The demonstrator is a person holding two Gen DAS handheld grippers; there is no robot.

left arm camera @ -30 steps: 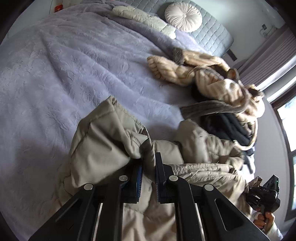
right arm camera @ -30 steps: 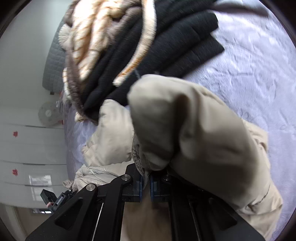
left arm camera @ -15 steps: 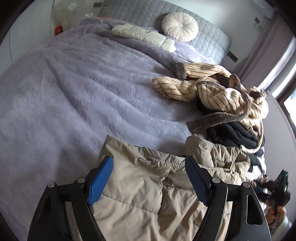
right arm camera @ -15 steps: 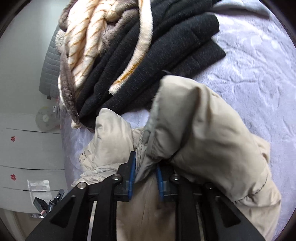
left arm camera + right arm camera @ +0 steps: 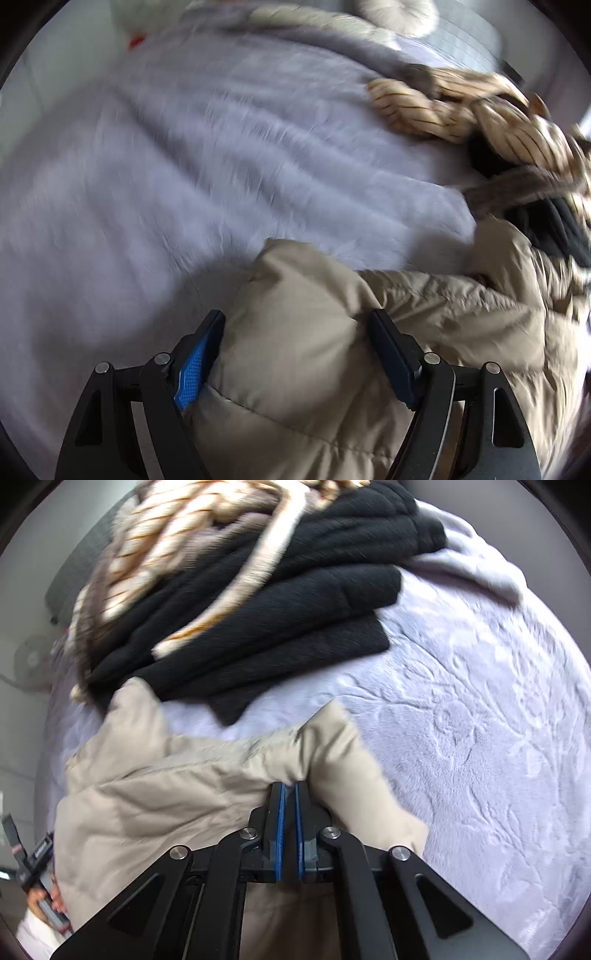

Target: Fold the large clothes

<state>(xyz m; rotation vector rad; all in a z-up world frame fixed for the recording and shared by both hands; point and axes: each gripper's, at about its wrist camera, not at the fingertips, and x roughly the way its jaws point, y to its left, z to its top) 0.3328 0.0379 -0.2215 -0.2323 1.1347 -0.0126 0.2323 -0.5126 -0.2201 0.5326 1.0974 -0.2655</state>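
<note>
A beige padded jacket point(image 5: 295, 325) lies on the lilac bedspread point(image 5: 184, 166). My left gripper point(image 5: 297, 321) is open, its jaws wide apart on either side of a puffed corner of the jacket. In the right wrist view the same jacket point(image 5: 166, 794) spreads out flat below and to the left. My right gripper point(image 5: 289, 786) has its jaws almost together, pinching a fold of the jacket's edge at the tips. The left wrist view is motion-blurred.
A pile of black knitwear point(image 5: 295, 602) and a cream striped garment point(image 5: 166, 546) lies just beyond the jacket, and also shows in the left wrist view point(image 5: 480, 107). A round cushion point(image 5: 395, 14) sits by the headboard. Bare bedspread point(image 5: 480, 720) lies right of the jacket.
My left gripper let go of the jacket, opened wide, and now straddles its corner. My right gripper loosened briefly, then closed again on the jacket's edge; the jacket now lies flatter.
</note>
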